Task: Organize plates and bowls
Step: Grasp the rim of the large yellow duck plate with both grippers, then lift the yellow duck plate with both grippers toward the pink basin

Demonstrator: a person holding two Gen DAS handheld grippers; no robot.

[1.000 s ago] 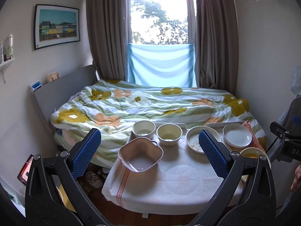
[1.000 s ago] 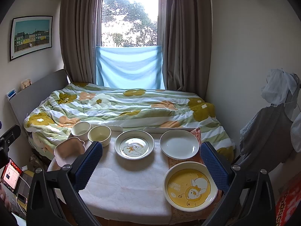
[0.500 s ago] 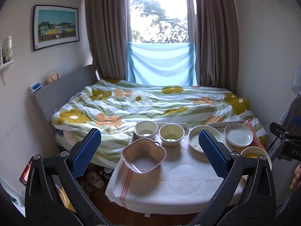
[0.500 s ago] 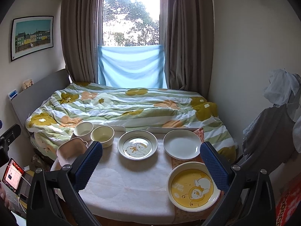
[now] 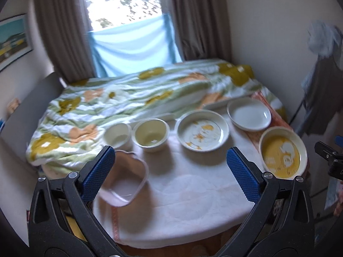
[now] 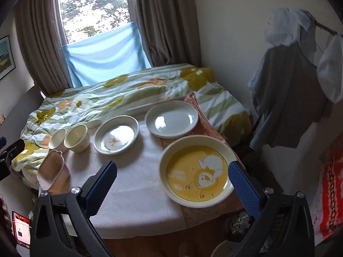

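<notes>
While both tongs hung above the bench, nothing was gripped.
Left tongs [image 5: 169, 169]: spread wide and empty, over the near half of the bench [image 5: 182, 188].
Right tongs [image 6: 171, 180]: also spread wide and empty, with the yellow plate [image 6: 196, 171] between the pads.
Pink bowl [image 5: 125, 182]: at 9 o'clock on the bench, just beside the left blue pad [image 5: 96, 173]; whether they touched could not be told.
Small bowls: a white bowl [image 5: 118, 135] and a cream bowl [image 5: 151, 135] side by side at 11 o'clock.
Duck plate [image 5: 201, 129]: at 12 o'clock, apart from the bowls.
White plate [image 5: 248, 114]: at 1 o'clock, its far side on an orange cloth [image 6: 205, 122].
Bed [image 5: 128, 94]: just beyond the bench, under a flowered quilt.
</notes>
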